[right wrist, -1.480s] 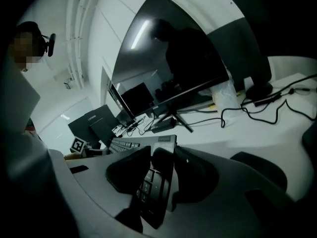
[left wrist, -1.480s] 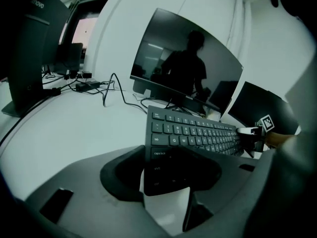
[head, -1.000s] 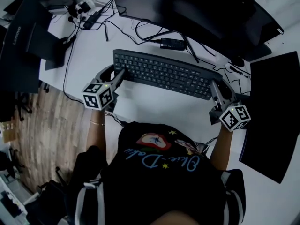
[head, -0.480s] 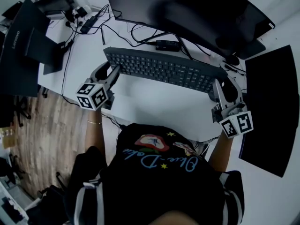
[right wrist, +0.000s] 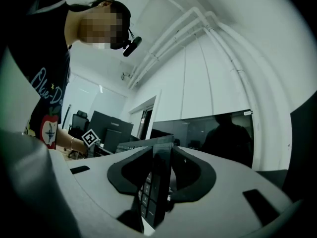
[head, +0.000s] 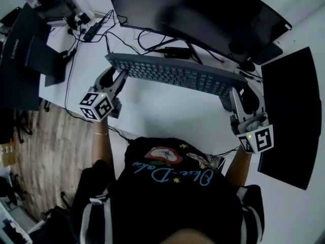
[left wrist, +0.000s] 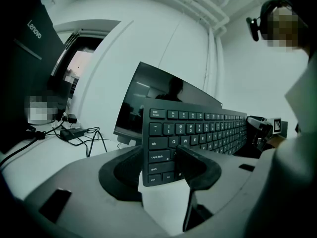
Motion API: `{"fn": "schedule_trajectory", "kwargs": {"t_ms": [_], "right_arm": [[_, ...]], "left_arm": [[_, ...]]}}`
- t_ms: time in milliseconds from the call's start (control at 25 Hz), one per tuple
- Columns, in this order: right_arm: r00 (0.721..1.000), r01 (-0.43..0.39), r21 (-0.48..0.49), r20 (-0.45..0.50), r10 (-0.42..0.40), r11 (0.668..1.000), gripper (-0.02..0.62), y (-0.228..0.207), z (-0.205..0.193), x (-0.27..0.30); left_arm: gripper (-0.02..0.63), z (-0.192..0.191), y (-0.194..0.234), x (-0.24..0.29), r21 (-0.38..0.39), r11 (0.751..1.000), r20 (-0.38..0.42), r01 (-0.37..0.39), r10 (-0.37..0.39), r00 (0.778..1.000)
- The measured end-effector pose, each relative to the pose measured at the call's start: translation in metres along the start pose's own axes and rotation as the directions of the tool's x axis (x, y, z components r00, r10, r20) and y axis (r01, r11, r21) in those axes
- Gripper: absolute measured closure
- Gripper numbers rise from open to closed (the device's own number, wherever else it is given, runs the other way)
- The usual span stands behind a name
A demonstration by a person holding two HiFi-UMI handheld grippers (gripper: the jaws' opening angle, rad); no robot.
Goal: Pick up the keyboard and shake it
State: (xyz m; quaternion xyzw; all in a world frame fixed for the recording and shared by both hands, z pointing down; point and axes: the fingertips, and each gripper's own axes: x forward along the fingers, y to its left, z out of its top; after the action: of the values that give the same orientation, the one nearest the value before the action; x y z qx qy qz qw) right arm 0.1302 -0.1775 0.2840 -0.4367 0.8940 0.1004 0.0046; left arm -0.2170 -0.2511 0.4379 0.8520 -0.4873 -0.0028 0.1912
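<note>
Keyboard (head: 175, 74) up off the white desk (head: 167, 116), tilted, stretched crosswise over the desk's middle just in front of the dark monitor (head: 203, 14) at the far edge. Left gripper (head: 118, 77) clamped on the keyboard's left end, one pad on the keys beside caps lock and the other behind the board. Right gripper (head: 242, 91) pinched on the right end, jaws having just closed further, that end edge-on between the pads.

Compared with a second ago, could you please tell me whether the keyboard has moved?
Yes. The keyboard has risen off the desk; its far edge now sits closer to the black power adapter than before.
</note>
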Motion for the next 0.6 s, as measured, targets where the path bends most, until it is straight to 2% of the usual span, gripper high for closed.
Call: {"fn": "schedule_trajectory", "kwargs": {"t_ms": [280,600], "right_arm": [[0.994,-0.04,-0.06,0.099,0.046,0.997,0.486,0.012,0.023,0.002],[0.995,-0.047,-0.15,0.084,0.06,0.988,0.489,0.021,0.024,0.002]], "left_arm": [[0.41,0.008,0.002,0.003,0.015,1.0,0.036,0.004,-0.004,0.999],[0.408,0.002,0.006,0.004,0.023,1.0,0.037,0.001,-0.002,0.999]]}}
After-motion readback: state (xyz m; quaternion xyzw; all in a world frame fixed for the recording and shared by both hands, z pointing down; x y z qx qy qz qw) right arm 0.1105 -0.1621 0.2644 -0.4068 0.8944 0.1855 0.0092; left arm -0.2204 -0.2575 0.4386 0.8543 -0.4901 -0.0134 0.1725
